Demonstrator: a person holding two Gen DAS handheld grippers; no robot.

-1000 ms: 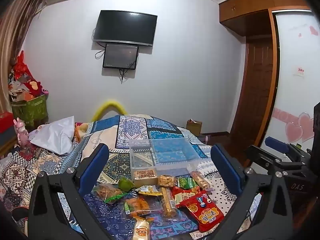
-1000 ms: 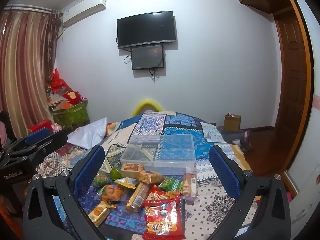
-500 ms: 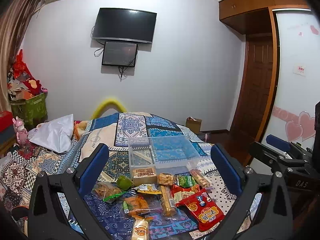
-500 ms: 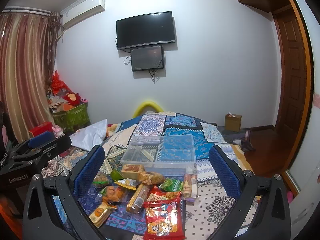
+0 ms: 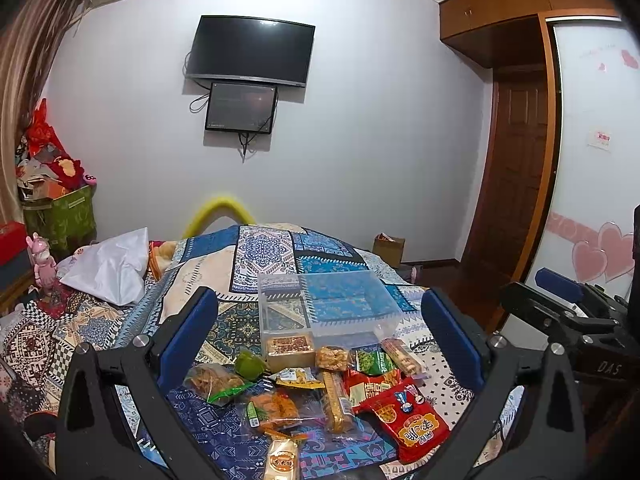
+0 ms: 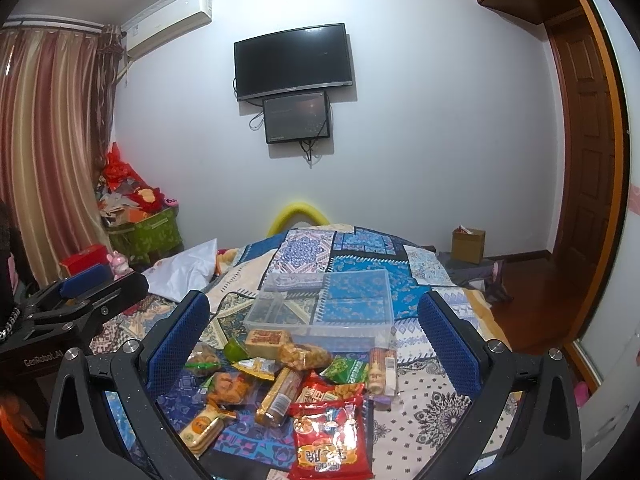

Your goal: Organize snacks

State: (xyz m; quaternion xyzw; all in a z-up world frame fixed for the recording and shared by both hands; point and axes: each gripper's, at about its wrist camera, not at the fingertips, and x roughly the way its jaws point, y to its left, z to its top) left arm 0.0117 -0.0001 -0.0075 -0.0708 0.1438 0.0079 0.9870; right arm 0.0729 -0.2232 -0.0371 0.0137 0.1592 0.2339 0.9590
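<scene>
Clear smooth plastic bin (image 6: 320, 308); glossy crinkled foil on red bag (image 6: 330, 436); printed matt cloth quilt (image 5: 264, 248); dimpled blue rubber pads (image 6: 178, 340); glossy varnished wood door (image 5: 516, 168).

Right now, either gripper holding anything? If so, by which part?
Nothing held. Left gripper and right gripper are both open, above the snacks on the bed; the bin is untouched.

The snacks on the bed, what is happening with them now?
A person holds two grippers above a pile of snack packets on the patterned bedspread. Both the left gripper and the right gripper are open and hold nothing. The clear plastic box behind the pile looks empty, so sorting has not started yet.
</scene>
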